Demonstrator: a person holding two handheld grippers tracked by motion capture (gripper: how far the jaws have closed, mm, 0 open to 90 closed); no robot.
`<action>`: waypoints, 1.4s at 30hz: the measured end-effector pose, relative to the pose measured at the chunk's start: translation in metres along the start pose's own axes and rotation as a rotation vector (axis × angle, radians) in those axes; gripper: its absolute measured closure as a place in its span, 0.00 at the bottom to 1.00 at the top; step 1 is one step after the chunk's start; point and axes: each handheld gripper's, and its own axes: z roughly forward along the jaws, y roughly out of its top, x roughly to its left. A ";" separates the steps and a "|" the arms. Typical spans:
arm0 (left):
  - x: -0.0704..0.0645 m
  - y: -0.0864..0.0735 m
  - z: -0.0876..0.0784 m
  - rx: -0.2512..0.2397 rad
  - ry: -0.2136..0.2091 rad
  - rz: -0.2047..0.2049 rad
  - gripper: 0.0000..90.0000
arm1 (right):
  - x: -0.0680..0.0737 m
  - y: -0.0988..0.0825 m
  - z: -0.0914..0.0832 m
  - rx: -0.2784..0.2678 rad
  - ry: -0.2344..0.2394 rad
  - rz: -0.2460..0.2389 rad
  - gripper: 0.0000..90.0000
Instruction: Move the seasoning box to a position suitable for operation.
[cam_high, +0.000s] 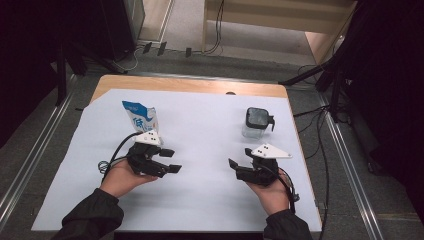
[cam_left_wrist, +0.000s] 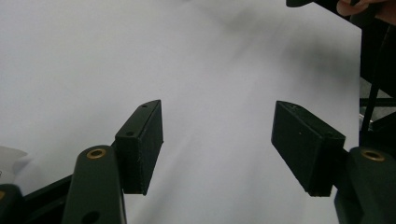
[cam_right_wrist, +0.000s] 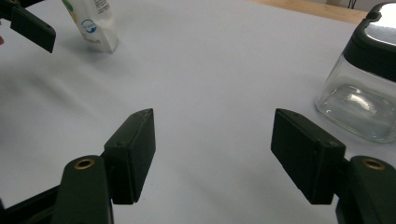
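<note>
A blue and white carton stands upright at the left of the white sheet; its base appears in the right gripper view as the carton. A clear glass jar with a black lid stands at the right, and the right gripper view has the jar close at its right edge. My left gripper is open, just in front of the carton, jaws pointing right over bare sheet, as the left gripper view confirms. My right gripper is open and empty, below the jar, jaws pointing left; between the right gripper jaws lies bare sheet.
The white sheet covers a wooden table. Cables trail off the right edge. Dark stands and equipment surround the table on the floor. A metal rail runs along the right side.
</note>
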 end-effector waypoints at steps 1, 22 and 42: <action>0.001 0.001 -0.002 -0.001 0.008 -0.004 0.38 | -0.001 0.000 0.000 -0.003 0.001 0.008 0.35; 0.008 0.000 -0.015 -0.009 0.045 -0.016 0.39 | -0.008 0.000 -0.002 -0.011 -0.024 0.019 0.36; 0.008 -0.004 -0.026 -0.025 0.061 -0.026 0.38 | -0.023 0.004 0.005 -0.029 -0.119 0.111 0.16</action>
